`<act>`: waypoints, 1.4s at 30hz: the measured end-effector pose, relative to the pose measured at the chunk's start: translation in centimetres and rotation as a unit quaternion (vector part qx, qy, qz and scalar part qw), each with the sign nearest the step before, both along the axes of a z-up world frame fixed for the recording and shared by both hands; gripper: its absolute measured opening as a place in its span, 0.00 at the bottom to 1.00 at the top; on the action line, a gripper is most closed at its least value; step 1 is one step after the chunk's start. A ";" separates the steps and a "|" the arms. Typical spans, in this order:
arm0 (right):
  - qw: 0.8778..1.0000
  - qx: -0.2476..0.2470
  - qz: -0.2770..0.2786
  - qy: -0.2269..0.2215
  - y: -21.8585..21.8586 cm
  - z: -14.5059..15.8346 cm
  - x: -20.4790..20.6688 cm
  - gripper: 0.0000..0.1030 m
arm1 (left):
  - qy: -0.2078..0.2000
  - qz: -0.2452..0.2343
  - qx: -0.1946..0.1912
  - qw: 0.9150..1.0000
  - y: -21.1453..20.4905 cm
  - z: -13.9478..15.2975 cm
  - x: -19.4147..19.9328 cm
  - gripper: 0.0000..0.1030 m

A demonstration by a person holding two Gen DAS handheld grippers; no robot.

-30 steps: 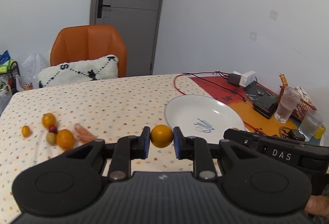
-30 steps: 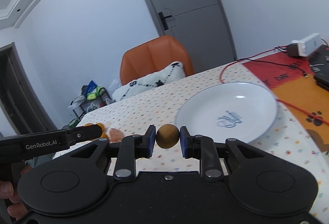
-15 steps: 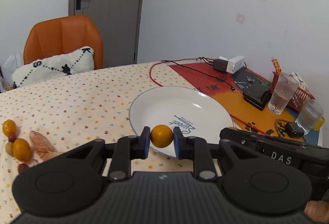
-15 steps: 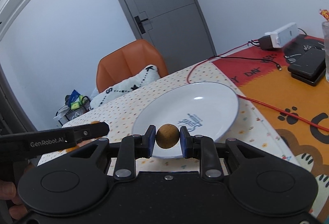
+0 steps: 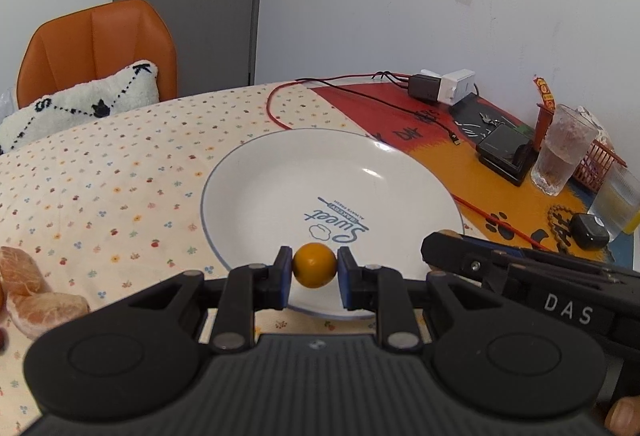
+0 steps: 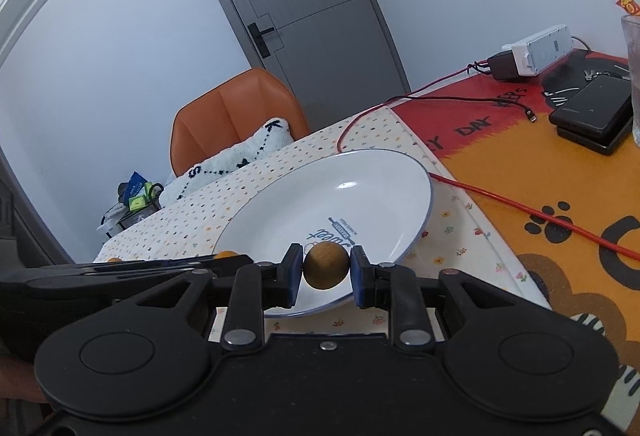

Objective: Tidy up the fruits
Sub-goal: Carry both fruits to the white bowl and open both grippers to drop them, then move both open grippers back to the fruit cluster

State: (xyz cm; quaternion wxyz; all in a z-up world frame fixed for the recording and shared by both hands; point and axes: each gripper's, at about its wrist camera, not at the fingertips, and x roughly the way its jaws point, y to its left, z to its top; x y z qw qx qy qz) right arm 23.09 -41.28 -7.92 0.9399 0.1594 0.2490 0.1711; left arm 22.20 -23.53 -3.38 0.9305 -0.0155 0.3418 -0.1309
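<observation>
Left claw (image 5: 314, 266), lower centre of frame, grips a small round orange fruit (image 5: 314, 265); right claw (image 6: 326, 268) grips a round brown fruit (image 6: 326, 265). Both hang over the near rim of the white ceramic plate (image 5: 280, 172), directly beyond.

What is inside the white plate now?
The white plate holds no fruit, only its blue printed logo. Its near rim is hidden behind both grippers.
</observation>
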 end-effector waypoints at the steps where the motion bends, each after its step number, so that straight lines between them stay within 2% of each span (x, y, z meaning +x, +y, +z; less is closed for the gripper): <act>1: 1.000 -0.001 0.001 0.000 0.0 0.0 0.1 0.23 | 0.002 0.002 -0.002 1.000 0.0 -0.1 0.1 0.21; 5: 1.000 -0.004 0.000 0.001 0.3 -0.1 0.4 0.25 | 0.001 0.016 0.004 1.000 0.1 -0.1 0.0 0.25; 7: 1.000 -0.005 -0.004 0.002 0.4 -0.1 0.4 0.29 | 0.001 0.020 -0.006 1.000 0.6 0.1 -0.3 0.25; 11: 1.000 -0.010 -0.009 -0.001 0.6 0.3 -0.1 0.29 | -0.002 0.028 -0.014 0.999 1.8 0.7 -1.1 0.28; 15: 1.000 -0.012 -0.011 -0.002 1.0 0.6 -1.1 0.33 | -0.008 0.038 -0.023 0.999 3.1 1.2 -2.4 0.46; 16: 1.000 -0.013 -0.011 -0.002 1.2 0.6 -1.3 0.37 | -0.010 0.039 -0.024 0.999 3.4 1.3 -2.7 0.52; 21: 1.000 -0.014 -0.009 -0.004 2.2 0.9 -2.6 0.51 | -0.023 0.048 -0.025 0.998 5.2 2.3 -4.3 0.69; 25: 1.000 -0.020 -0.011 -0.017 3.3 1.6 -3.6 0.72 | -0.033 0.065 -0.029 0.997 7.1 3.1 -5.4 0.79; 30: 0.999 -0.029 -0.005 -0.025 4.9 2.4 -4.6 0.86 | -0.036 0.078 -0.039 0.996 10.0 3.9 -6.8 0.83; 35: 0.999 -0.040 -0.002 -0.028 6.4 3.0 -5.4 0.98 | -0.049 0.099 -0.028 0.994 12.5 4.7 -8.5 0.86; 42: 0.999 -0.040 -0.003 -0.027 8.2 3.7 -6.2 1.00 | -0.060 0.120 -0.026 0.991 16.0 5.5 -10.3 0.87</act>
